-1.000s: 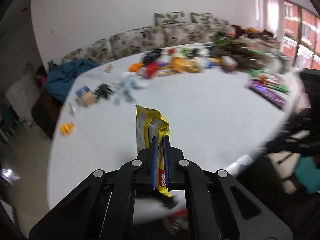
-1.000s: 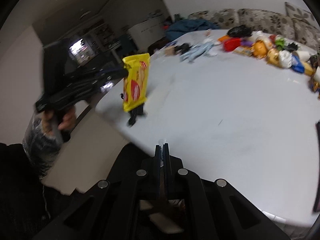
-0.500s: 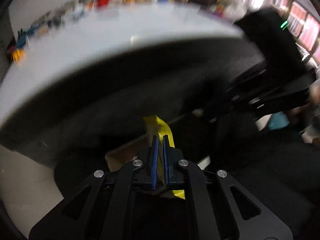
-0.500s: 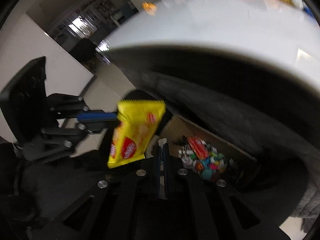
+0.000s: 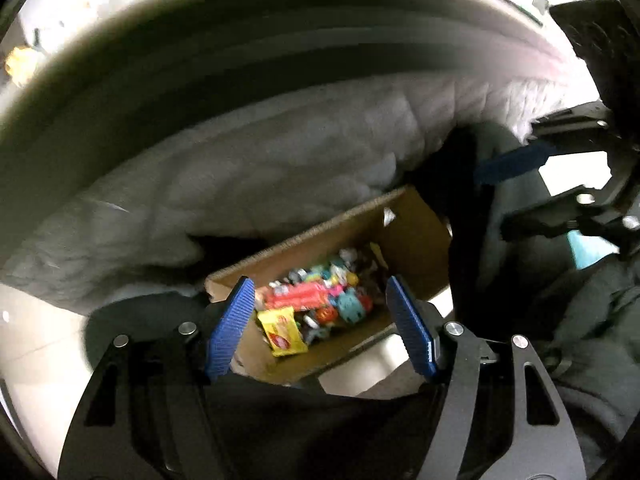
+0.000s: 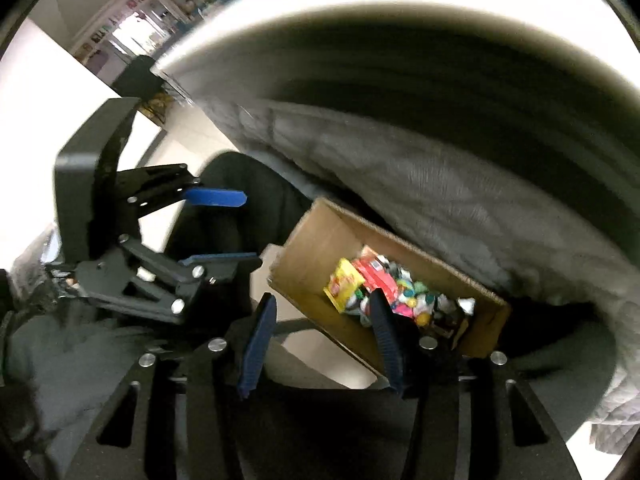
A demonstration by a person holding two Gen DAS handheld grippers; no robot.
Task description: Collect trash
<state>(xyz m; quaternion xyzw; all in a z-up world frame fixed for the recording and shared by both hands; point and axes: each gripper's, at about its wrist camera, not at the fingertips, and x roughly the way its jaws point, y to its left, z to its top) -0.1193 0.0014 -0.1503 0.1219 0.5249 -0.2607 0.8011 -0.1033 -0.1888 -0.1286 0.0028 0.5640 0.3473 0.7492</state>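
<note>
Left gripper (image 5: 320, 322) stood wide w/ nothing between the pads, jaws just opened. Right gripper (image 6: 320, 344) likewise just parted, empty. Both hung over the cardboard box (image 5: 416, 236) under the table edge (image 5: 280, 12). Yellow wrapper (image 5: 282, 330) lay inside on the other wrappers (image 5: 320, 296). Step judged: drop-off done. Next: lift both grippers clear, go back to the tabletop for more trash.

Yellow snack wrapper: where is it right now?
The yellow snack wrapper lies in the cardboard box under the table edge, at the near end of the trash pile, beside a red wrapper.
</note>
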